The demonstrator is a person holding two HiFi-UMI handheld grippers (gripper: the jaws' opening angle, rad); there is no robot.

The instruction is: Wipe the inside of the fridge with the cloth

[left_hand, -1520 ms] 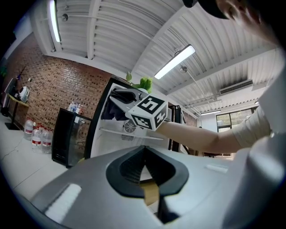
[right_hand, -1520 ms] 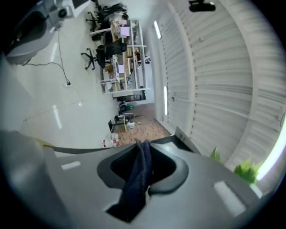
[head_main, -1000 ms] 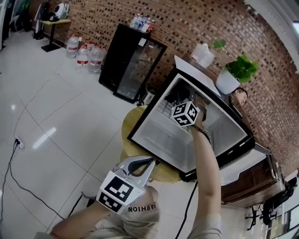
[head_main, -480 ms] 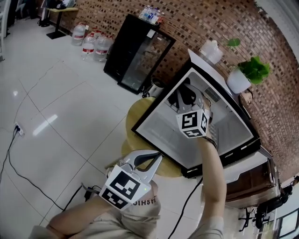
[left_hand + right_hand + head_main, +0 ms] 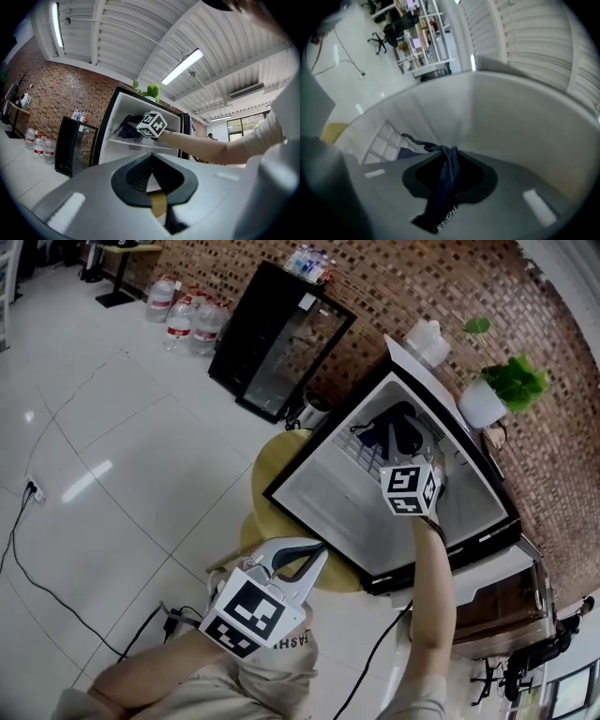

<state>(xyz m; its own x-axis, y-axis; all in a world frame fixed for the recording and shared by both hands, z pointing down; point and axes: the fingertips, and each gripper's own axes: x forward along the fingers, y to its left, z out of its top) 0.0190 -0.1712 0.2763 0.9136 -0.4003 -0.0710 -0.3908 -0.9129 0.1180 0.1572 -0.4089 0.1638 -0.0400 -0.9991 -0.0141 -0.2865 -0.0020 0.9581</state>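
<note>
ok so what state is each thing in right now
fridge, door open, white inside showing
cloth, dark, bunched, pinched in the right tool, inside the fridge
right tool, shut on the cloth, reaching into the fridge
left tool, shut, holding nothing, outside the fridge

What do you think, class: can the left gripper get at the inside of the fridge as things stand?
Probably yes, with a reach: the fridge stands open toward the left gripper, with nothing seen between them. Only the right gripper, shut on the cloth, is inside.
</note>
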